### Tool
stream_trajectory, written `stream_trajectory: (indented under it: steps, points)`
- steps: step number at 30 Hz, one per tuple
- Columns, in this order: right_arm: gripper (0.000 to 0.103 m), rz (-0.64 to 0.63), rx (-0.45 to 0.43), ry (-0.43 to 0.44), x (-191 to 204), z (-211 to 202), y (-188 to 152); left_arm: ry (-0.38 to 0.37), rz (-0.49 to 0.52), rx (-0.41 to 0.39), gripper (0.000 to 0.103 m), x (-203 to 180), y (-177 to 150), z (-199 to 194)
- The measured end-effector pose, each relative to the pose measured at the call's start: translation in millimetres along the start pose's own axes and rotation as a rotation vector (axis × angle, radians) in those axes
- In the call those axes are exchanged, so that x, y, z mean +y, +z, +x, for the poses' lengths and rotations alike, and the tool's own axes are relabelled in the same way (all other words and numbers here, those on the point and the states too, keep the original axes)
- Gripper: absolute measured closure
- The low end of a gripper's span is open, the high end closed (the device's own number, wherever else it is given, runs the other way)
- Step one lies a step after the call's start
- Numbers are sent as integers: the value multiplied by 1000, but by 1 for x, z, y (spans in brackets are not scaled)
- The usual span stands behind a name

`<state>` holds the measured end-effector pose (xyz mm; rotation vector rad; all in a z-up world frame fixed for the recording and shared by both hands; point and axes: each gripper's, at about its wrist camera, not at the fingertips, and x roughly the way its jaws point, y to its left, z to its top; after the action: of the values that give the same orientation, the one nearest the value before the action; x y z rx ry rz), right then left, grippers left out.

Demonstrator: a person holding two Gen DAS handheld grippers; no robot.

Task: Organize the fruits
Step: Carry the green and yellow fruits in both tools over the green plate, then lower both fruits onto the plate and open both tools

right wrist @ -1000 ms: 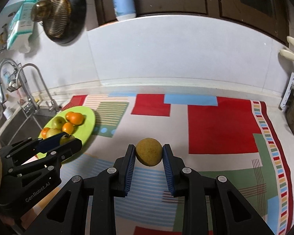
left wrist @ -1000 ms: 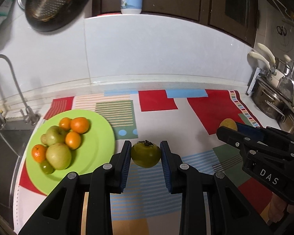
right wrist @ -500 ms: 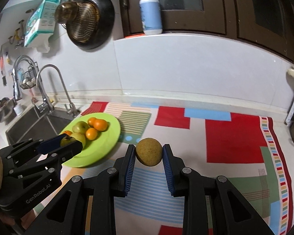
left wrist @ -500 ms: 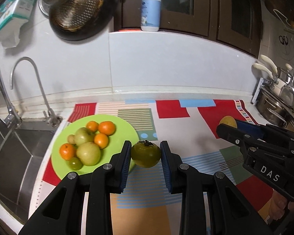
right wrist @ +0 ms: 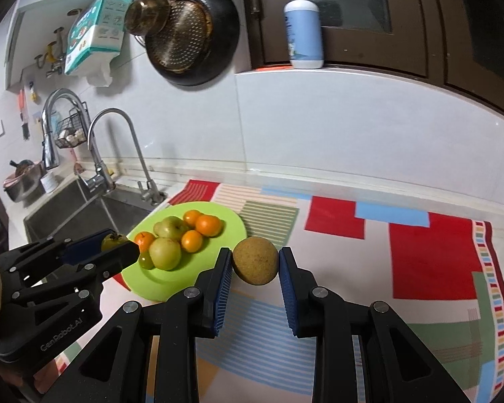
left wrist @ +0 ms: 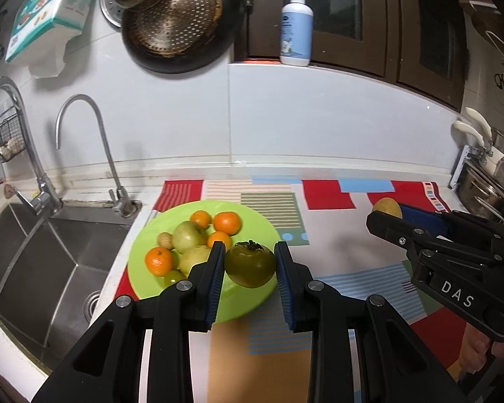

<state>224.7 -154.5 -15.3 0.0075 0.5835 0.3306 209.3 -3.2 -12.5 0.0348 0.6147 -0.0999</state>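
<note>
While oranges (left wrist: 226, 222) fill green plate (left wrist: 258, 225), left tool (left wrist: 250, 268) pinches tomato (left wrist: 249, 264), right tool (right wrist: 255, 267) pinches pear (right wrist: 255, 265).

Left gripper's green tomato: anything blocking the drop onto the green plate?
Nothing visible. The left gripper holds the dark green tomato over the round lime-green plate; the piled fruit sits on its far-left side, and the near part is bare.

plate (left wrist: 252, 216) on mat (left wrist: 326, 235), sink (left wrist: 33, 252) left; fruits (left wrist: 198, 238) on plate

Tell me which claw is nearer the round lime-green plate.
Left. The left claw, holding a dark green tomato, hangs over the round lime-green plate. The right claw, gripping a brown round fruit, sits off its right rim.
</note>
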Motion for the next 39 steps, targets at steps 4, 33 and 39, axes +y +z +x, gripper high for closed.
stream_trajectory:
  steps: [4,33,39]
  points:
    - [74,-12,8,23,7,11,4,20,-15,6,73,11,-1,4]
    - [74,-124,208,198,48,123,-6,35,-84,144,73,52,-39,73]
    - [74,-124,233,217,50,136,-8,26,-86,153,73,54,-39,81]
